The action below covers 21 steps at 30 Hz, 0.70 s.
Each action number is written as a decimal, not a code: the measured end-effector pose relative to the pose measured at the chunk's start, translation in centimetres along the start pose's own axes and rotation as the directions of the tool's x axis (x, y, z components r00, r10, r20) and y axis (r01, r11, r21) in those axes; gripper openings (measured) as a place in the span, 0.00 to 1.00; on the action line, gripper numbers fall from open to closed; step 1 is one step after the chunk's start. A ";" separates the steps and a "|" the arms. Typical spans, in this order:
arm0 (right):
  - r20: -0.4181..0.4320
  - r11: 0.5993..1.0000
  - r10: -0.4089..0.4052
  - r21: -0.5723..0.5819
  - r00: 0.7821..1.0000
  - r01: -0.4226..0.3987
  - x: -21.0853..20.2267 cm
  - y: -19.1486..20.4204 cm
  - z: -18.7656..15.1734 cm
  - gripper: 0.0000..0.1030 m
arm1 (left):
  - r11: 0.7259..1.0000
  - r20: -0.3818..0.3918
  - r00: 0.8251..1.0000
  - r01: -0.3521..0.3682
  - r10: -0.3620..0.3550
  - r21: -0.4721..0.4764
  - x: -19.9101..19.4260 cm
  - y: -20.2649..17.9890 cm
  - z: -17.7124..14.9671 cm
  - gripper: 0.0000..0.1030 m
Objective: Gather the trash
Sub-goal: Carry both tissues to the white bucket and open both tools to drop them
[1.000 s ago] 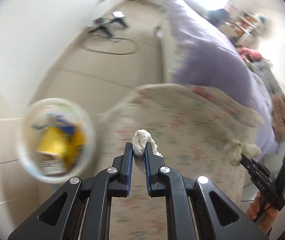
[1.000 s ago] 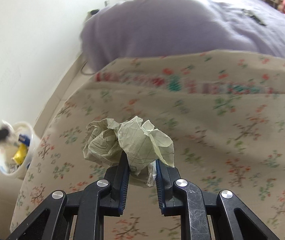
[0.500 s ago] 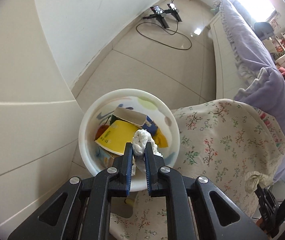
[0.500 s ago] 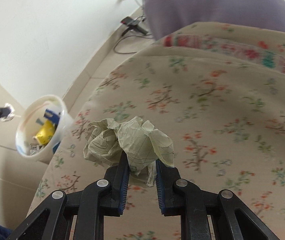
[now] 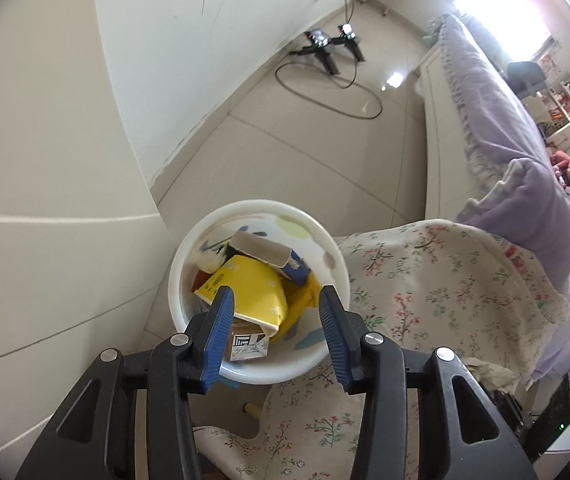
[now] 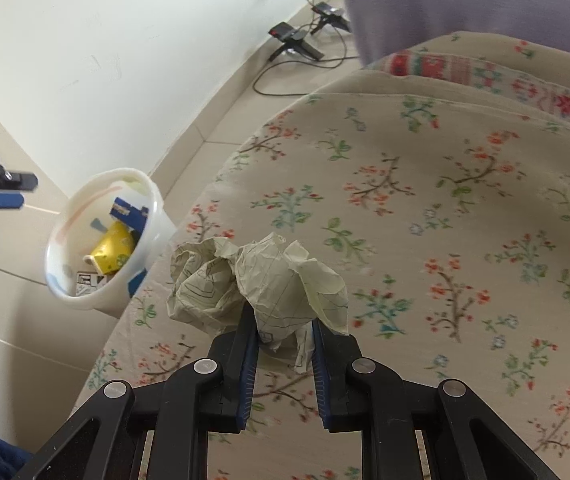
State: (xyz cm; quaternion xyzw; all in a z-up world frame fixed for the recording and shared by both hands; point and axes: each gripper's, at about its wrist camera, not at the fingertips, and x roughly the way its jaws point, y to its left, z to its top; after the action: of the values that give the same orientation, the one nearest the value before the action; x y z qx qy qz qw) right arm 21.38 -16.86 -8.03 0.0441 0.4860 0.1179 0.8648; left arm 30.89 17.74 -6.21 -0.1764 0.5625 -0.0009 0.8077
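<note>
The right gripper [image 6: 281, 344] pinches the paper wad [image 6: 257, 284] over the bed; the bin [image 6: 105, 240] lies to its left, probably below. The left gripper [image 5: 273, 308] is opening, empty, over it.

Smooth, slightly glossy white plastic on the round waste bin [image 5: 259, 216], with a yellow glossy paper carton [image 5: 253, 292] and matt brown cardboard inside. Matt, rough, creased pale lined paper in the crumpled ball [image 6: 257, 280]; soft matt woven cloth in the beige floral blanket [image 6: 425, 208]. Matt black plastic on the gripper arms, ribbed blue rubbery pads [image 5: 221, 320], shiny metal screw heads; glossy beige floor tiles [image 5: 305, 148].
</note>
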 end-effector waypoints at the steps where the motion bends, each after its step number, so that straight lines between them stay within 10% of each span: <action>1: 0.000 1.000 0.007 -0.001 1.000 -0.007 0.2 0.4 0.1 0.20 | 1.000 0.007 1.000 -0.001 0.001 0.004 -0.5 0.0 -0.2 0.47; 21: -0.033 0.984 0.101 -0.145 0.994 -0.104 8.5 16.2 4.1 0.23 | 0.998 0.090 0.995 0.052 -0.049 -0.030 -4.9 1.8 -0.7 0.47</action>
State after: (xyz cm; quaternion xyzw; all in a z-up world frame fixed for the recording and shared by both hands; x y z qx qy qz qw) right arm 26.49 1.06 -9.90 0.0038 0.4841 0.1982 0.8523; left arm 28.05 20.22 -2.47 -0.2034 0.5213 -0.0043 0.8288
